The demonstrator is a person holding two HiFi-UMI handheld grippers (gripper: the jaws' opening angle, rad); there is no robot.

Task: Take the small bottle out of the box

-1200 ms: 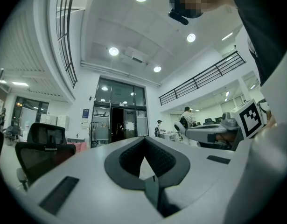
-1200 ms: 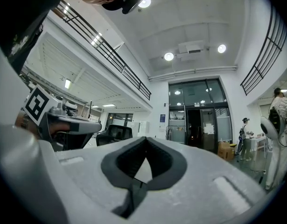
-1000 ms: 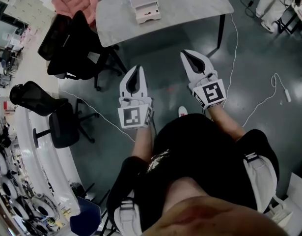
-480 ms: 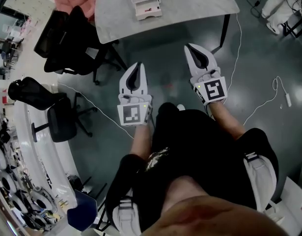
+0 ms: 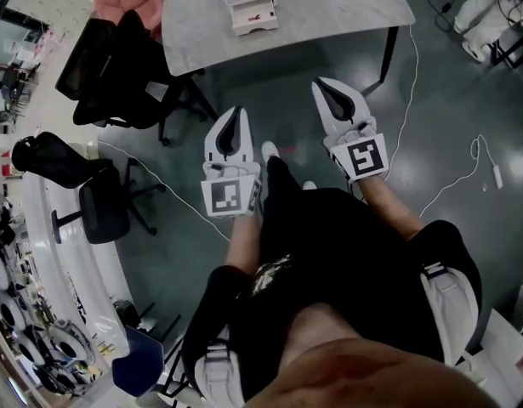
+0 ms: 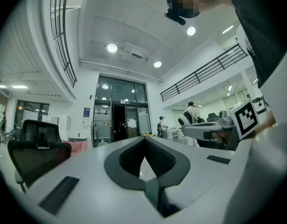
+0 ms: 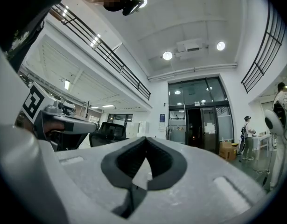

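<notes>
Jaws are sitting pressed together on both the left gripper (image 5: 235, 116) and the right gripper (image 5: 322, 87), clamping nothing, with both hanging over the floor well short of the bench (image 5: 329, 15). A shoe (image 5: 270, 150) is now showing ahead between them, where half a second ago none was, so the person is likely stepping toward the bench. Toward the bench's far edge the box (image 5: 248, 2) is lying untouched. The bottle is too small to make out and is presumably inside. The task is barely starting, since the approach is not yet finished.
</notes>
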